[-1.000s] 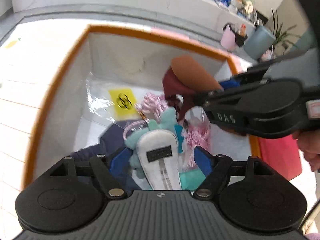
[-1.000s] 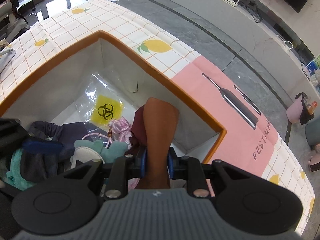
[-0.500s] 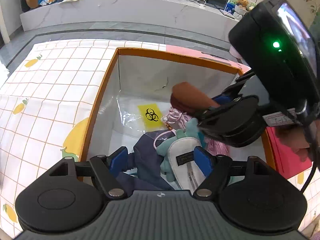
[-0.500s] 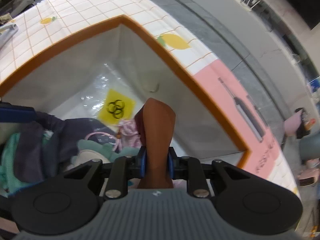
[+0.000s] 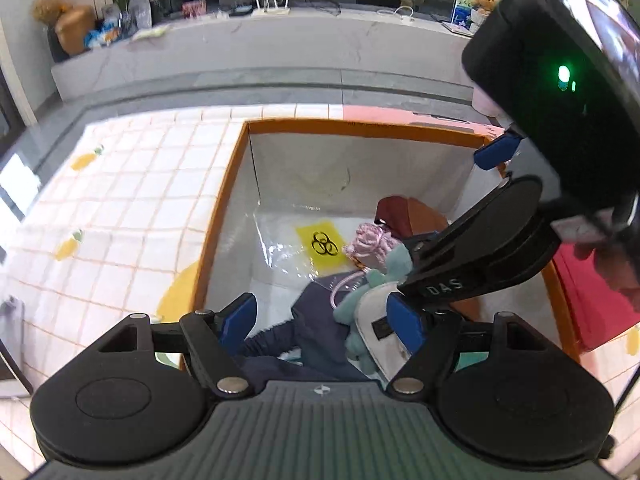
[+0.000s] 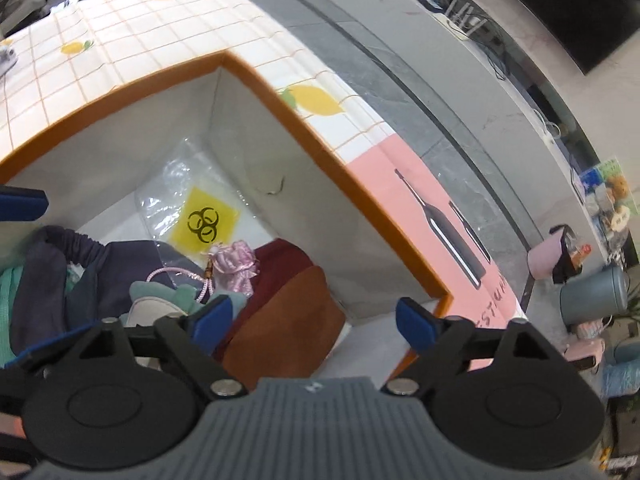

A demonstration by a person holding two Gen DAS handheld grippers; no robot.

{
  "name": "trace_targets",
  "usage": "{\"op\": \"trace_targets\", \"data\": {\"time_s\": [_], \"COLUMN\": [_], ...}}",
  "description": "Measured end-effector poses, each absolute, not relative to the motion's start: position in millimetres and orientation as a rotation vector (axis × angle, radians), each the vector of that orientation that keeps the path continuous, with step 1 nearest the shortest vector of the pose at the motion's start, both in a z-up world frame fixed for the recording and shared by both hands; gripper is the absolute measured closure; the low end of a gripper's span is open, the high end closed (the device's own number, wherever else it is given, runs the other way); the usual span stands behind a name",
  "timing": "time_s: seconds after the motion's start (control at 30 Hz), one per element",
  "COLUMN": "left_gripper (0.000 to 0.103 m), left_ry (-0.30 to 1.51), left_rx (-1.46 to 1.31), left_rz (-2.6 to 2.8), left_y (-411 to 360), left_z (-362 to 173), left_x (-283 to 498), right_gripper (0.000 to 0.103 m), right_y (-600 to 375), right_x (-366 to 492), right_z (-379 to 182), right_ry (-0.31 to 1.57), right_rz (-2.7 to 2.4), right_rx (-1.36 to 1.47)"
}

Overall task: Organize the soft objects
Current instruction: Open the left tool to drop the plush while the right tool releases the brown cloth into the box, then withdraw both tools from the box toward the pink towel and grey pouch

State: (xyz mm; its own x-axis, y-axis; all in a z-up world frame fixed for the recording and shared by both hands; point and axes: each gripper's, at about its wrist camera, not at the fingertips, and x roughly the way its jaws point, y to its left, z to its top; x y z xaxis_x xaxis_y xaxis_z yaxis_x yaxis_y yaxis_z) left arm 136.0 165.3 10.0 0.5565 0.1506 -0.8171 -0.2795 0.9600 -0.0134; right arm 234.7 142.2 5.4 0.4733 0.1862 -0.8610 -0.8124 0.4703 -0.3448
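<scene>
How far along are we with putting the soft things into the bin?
Done: the brown pouch, pink tassel, navy cloth and teal toy lie in the orange-rimmed bin. In hand: nothing; the right tool has just opened above the pouch, and the left tool is open. No soft things show outside.

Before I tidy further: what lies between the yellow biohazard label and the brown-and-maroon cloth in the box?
A small pink ribbed pouch with its cord lies between the label and the cloth, clearest in the right wrist view.

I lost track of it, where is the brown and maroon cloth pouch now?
In the right wrist view, the brown and maroon cloth pouch lies inside the orange-rimmed box, beside the pink tassel charm.
</scene>
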Motion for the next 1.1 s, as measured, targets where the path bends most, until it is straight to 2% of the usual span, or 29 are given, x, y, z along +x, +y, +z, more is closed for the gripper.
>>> {"op": "trace_targets", "data": {"time_s": [0.4,0.63,0.9,1.1], "left_gripper": [0.016,0.016,0.016,0.016], "left_ry": [0.928,0.843,0.736,0.710], "left_rx": [-0.167,-0.146,-0.173,-0.160], "left_rz": [0.222,0.241,0.143,0.055], "left_y": [163.2,146.3,103.1,56.2], "left_z": [24.4,48.3,74.9,76.0], "left_x": [128.5,117.8,97.9,92.3], "right_gripper": [0.013,0.013,0.009,0.008], "right_y": [125.8,92.8,12.4,-74.6], "right_x": [222.2,226.3,215.4,212.0], "right_z": [34.2,65.0,102.7,93.5], "right_ry": [0.823,0.833,0.797,0.819], "right_rz": [0.648,0.543,0.463,0.336], "right_rx": [-0.794,-0.643,-0.492,-0.404]}}
